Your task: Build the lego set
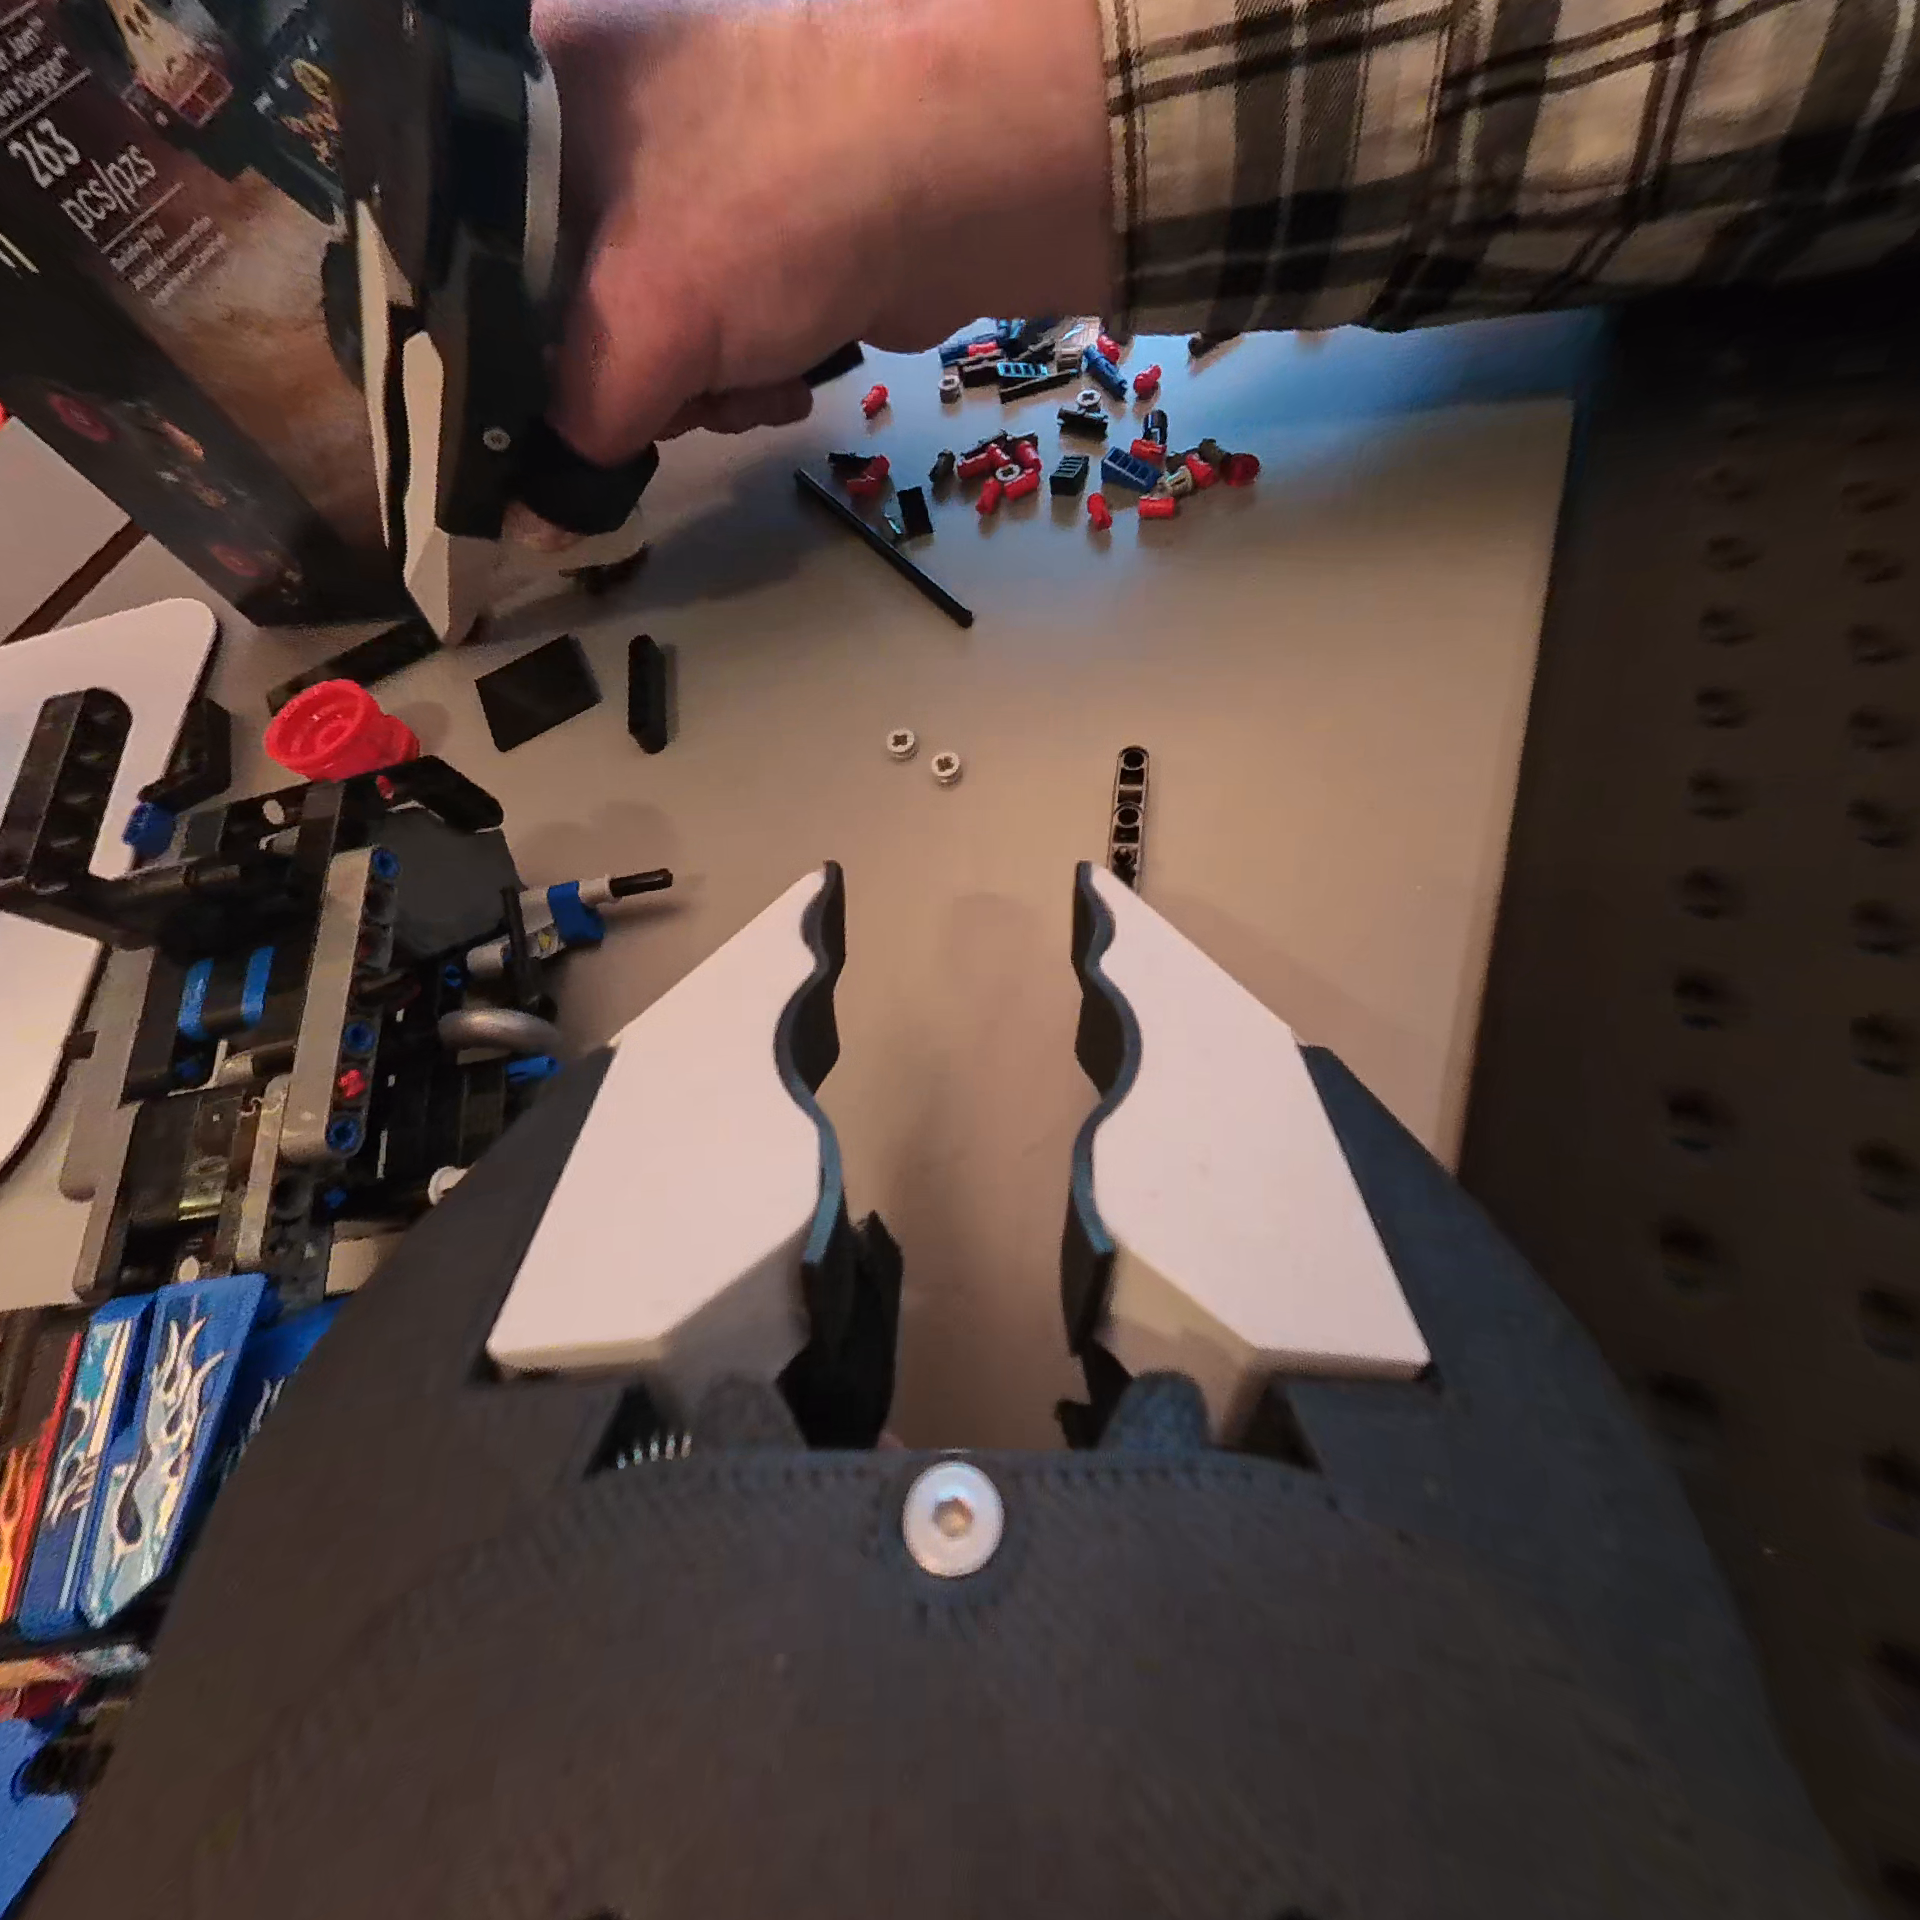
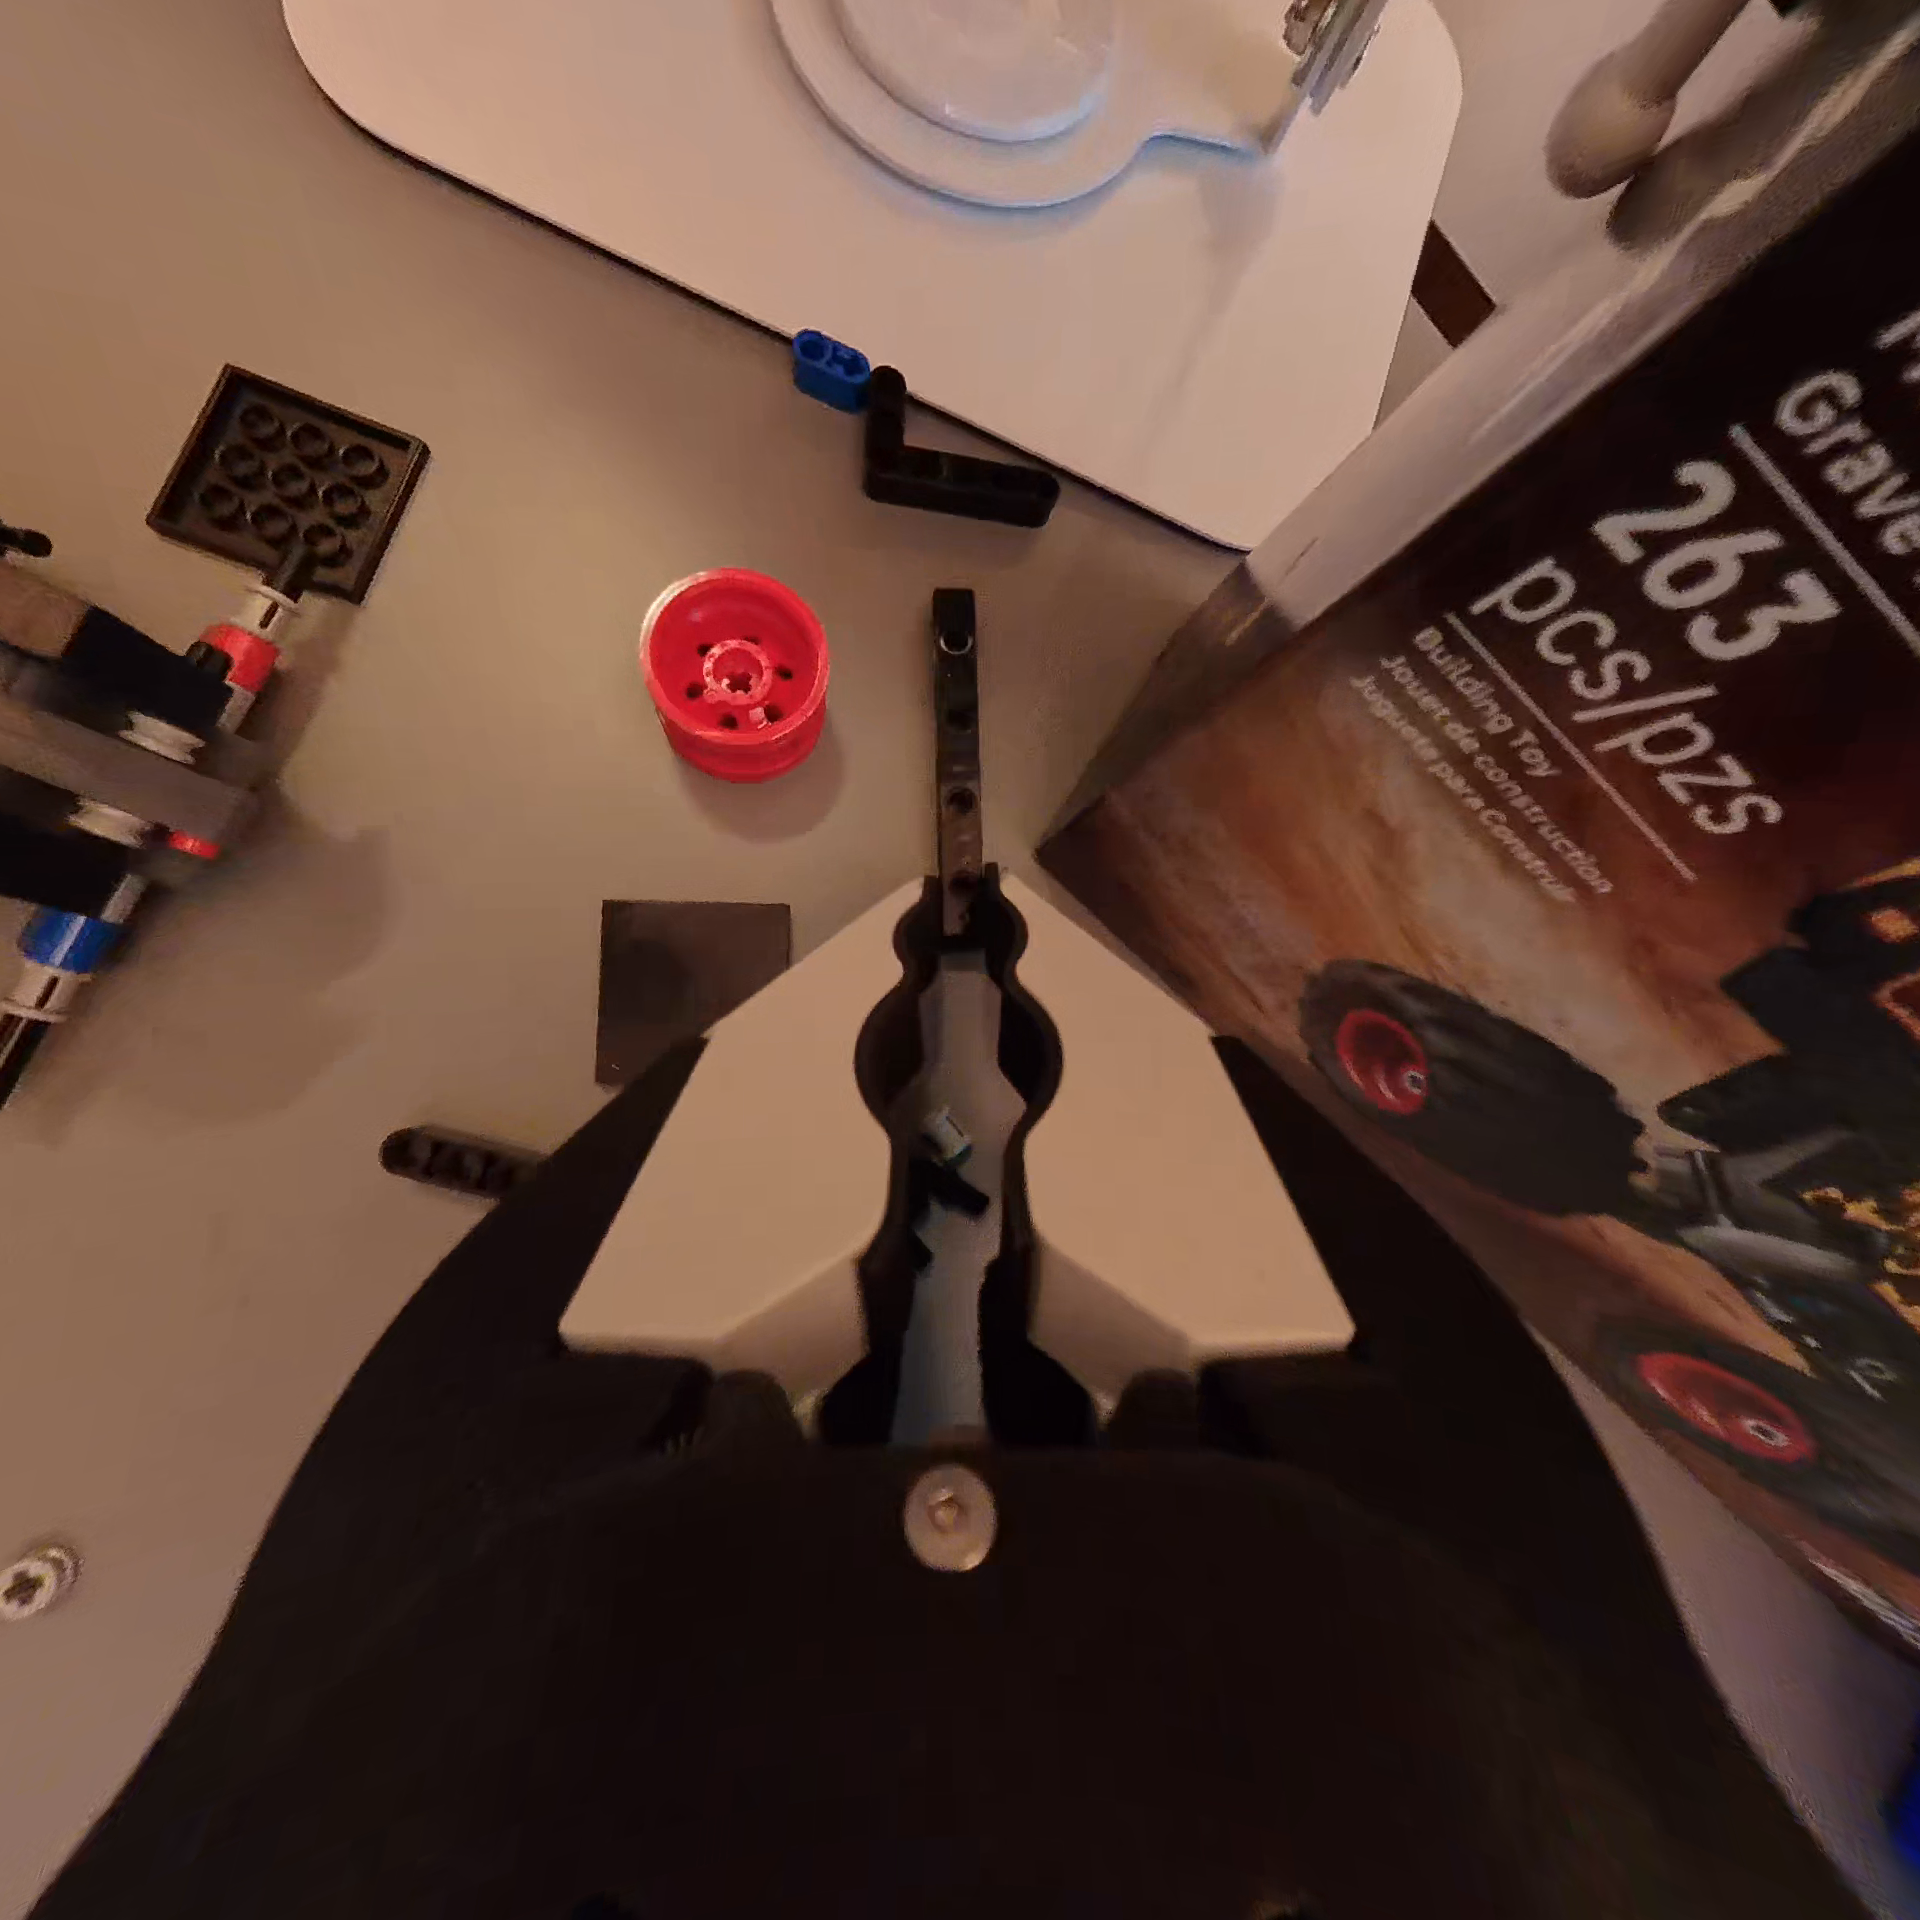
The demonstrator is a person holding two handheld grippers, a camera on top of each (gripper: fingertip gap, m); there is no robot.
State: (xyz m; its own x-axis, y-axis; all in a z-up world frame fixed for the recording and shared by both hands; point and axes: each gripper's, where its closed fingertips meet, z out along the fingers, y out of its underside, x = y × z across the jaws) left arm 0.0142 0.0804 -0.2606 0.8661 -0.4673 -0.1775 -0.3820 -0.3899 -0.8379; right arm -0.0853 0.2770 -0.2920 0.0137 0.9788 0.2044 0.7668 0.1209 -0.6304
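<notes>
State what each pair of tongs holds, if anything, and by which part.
The right tongs pinch a black lego beam by its near end. The left tongs are open and hold nothing.

- The right gripper [image 2: 961,883], at centre frame, has its fingers [image 2: 1101,1143] closed on the near end of a thin black beam [image 2: 956,727].
- A red wheel hub [image 2: 736,673] lies on the table [image 2: 499,790], left of the beam.
- The set's box [image 2: 1507,935] fills the right of the frame.
- A black studded plate [image 2: 289,483] sits upper left.
</notes>
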